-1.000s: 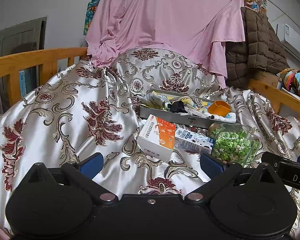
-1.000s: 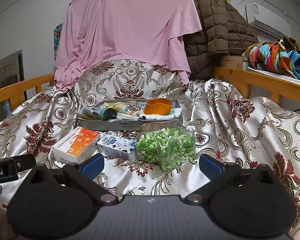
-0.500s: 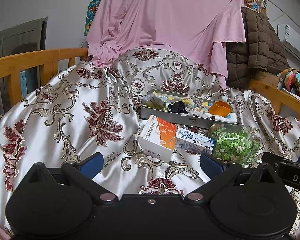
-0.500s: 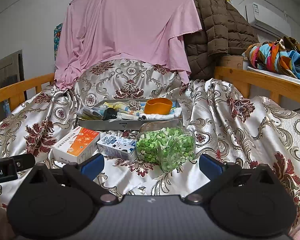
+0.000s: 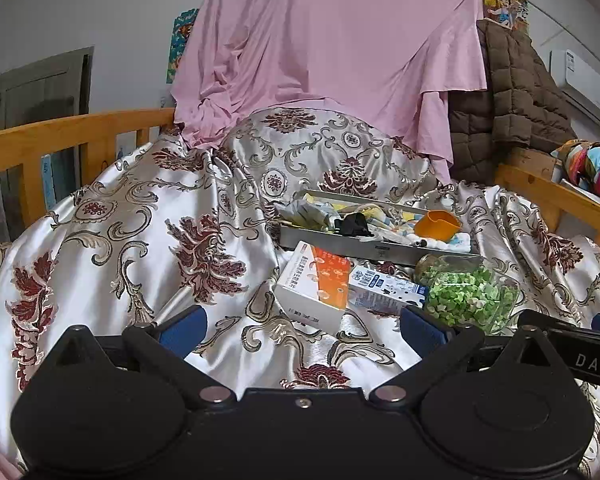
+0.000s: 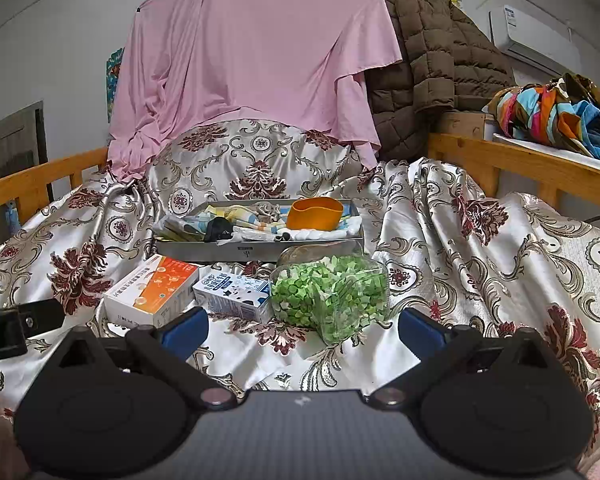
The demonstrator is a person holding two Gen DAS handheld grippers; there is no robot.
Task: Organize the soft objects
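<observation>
A pink sheet (image 6: 256, 52) hangs far ahead of the gripper, a brown quilted jacket (image 6: 432, 68) beside it (draped over the wooden rail (image 6: 512, 160)), an air conditioner (image 6: 536, 44) above right.

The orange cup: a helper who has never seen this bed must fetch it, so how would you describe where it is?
On the patterned bedspread lies a shallow grey metal tray full of small soft bits. The orange cup sits at the tray's right end. It is the only bright orange, stiff, open-topped thing in there.
</observation>
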